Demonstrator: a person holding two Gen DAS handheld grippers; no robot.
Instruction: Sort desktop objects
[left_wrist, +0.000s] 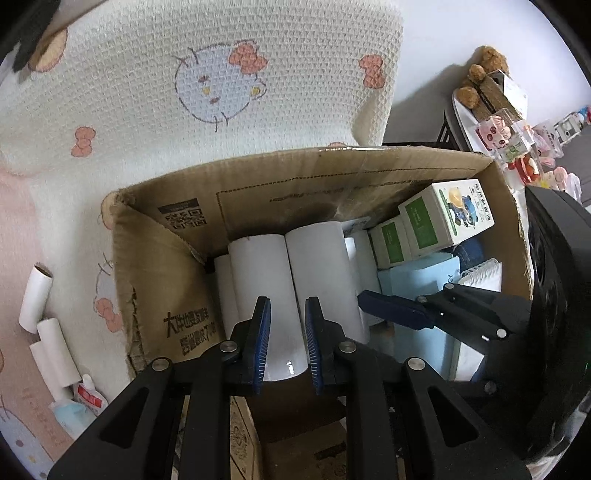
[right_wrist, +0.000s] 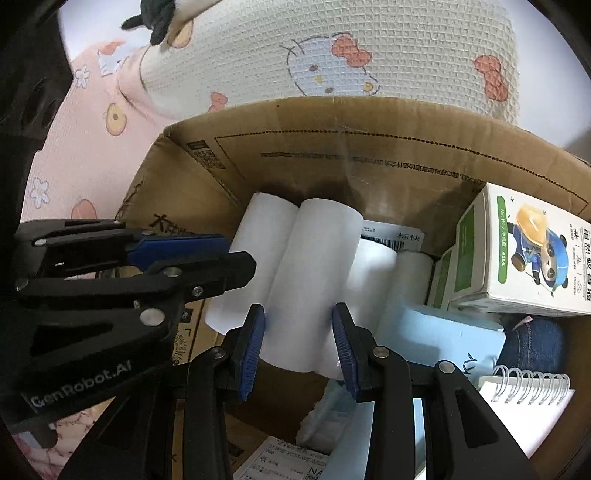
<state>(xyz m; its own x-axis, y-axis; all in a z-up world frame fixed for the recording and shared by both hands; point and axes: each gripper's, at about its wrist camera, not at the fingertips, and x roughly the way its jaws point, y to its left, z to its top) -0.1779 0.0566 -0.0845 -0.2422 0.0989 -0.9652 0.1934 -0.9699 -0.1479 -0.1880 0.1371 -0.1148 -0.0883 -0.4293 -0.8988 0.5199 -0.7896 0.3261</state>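
Note:
An open cardboard box holds several white paper rolls, green-and-white cartons, a light blue box and a spiral notepad. My left gripper hangs over the box with its blue pads on either side of a white roll; whether they grip it is unclear. My right gripper is open around the neighbouring white roll. Each gripper shows in the other's view: the right one, the left one.
A cream blanket with cartoon prints lies behind the box. Three white rolls and a small tube lie left of the box. Plush bears and small toys stand at the right.

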